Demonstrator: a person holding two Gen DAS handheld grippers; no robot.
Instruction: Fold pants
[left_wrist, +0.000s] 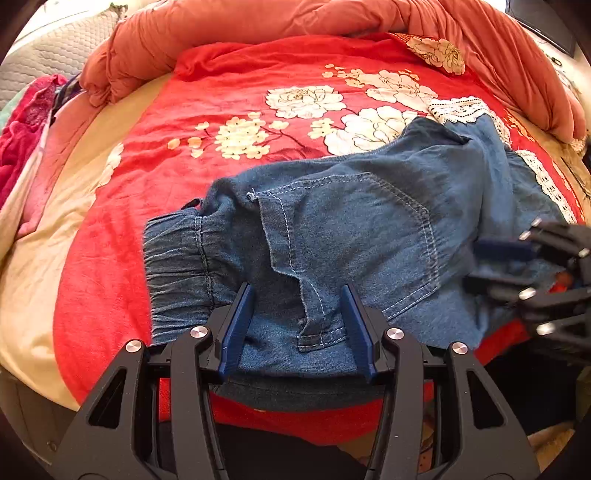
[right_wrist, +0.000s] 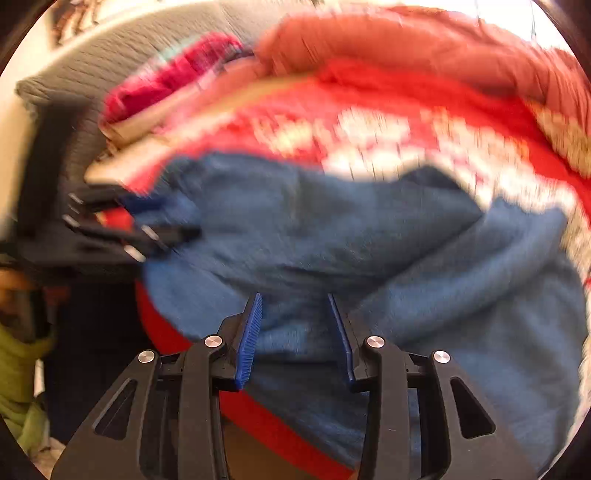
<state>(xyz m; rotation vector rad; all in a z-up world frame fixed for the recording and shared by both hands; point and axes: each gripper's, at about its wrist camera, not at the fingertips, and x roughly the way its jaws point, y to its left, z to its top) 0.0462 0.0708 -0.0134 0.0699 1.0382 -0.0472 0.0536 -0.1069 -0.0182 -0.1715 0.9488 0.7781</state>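
Blue denim pants (left_wrist: 351, 236) with an elastic waistband (left_wrist: 177, 258) and a stitched back pocket (left_wrist: 354, 229) lie bunched on a red floral blanket (left_wrist: 236, 110). White lace trim (left_wrist: 461, 109) shows at their far end. My left gripper (left_wrist: 297, 291) is open, its blue pads either side of the waist edge near the bed's front. My right gripper (right_wrist: 295, 299) is open over the pants (right_wrist: 369, 236); that view is motion-blurred. The right gripper also shows at the right of the left wrist view (left_wrist: 498, 266), and the left gripper at the left of the right wrist view (right_wrist: 147, 221).
A rolled orange duvet (left_wrist: 295, 22) runs along the far side of the bed. Crimson clothes (left_wrist: 26, 125) and a grey quilted headboard (left_wrist: 62, 48) are at the far left. The bed's front edge (left_wrist: 295, 417) is just below the left gripper.
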